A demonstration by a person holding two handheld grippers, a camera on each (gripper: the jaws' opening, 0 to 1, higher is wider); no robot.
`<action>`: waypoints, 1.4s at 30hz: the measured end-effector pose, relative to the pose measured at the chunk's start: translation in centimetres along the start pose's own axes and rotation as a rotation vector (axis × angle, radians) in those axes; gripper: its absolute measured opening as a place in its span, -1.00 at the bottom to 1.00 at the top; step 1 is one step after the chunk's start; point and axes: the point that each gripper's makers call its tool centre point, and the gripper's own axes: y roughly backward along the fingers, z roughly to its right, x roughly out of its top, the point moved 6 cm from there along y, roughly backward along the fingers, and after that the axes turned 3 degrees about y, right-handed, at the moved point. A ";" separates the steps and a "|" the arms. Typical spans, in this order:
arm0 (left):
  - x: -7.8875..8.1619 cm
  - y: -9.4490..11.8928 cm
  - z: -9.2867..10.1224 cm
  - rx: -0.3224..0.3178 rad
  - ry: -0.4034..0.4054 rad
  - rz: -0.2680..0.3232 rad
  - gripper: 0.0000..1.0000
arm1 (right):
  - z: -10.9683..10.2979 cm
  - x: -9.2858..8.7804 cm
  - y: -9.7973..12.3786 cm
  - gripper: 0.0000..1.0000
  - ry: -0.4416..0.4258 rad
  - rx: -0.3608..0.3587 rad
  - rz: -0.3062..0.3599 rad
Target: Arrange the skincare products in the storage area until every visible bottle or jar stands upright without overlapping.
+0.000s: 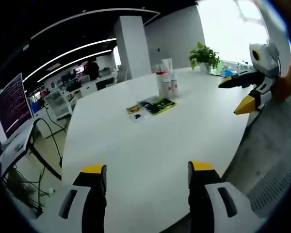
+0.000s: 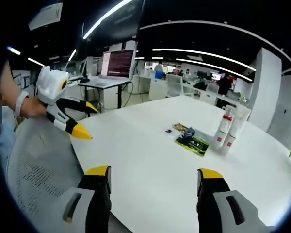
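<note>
A large white table [image 1: 150, 141] with a rounded edge occupies the centre of an open-plan office. The ceiling is dark and carries long curved light strips [image 2: 203, 25]. A white square column [image 1: 132, 46] stands beyond the table. A bright window [image 1: 228, 24] lies behind a potted plant [image 1: 204, 56] at the table's far edge. A monitor [image 1: 10, 104] displaying text sits on a side desk with cables hanging below. A grey mesh chair back [image 2: 36, 160] stands just beside the table. White desks and chairs fill the background.
</note>
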 end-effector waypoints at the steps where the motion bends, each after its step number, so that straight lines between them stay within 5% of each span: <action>1: 0.0 0.0 0.0 0.002 -0.003 -0.002 0.26 | 0.1 0.0 0.0 0.41 -0.004 -0.004 0.002; 30: -1.0 -0.3 0.3 -0.004 -0.040 -0.079 0.13 | -0.6 -0.1 0.1 0.37 0.028 0.044 0.020; 42: -0.7 -0.4 0.0 0.008 0.038 -0.052 0.46 | -0.5 -0.1 0.1 0.43 0.011 0.041 0.011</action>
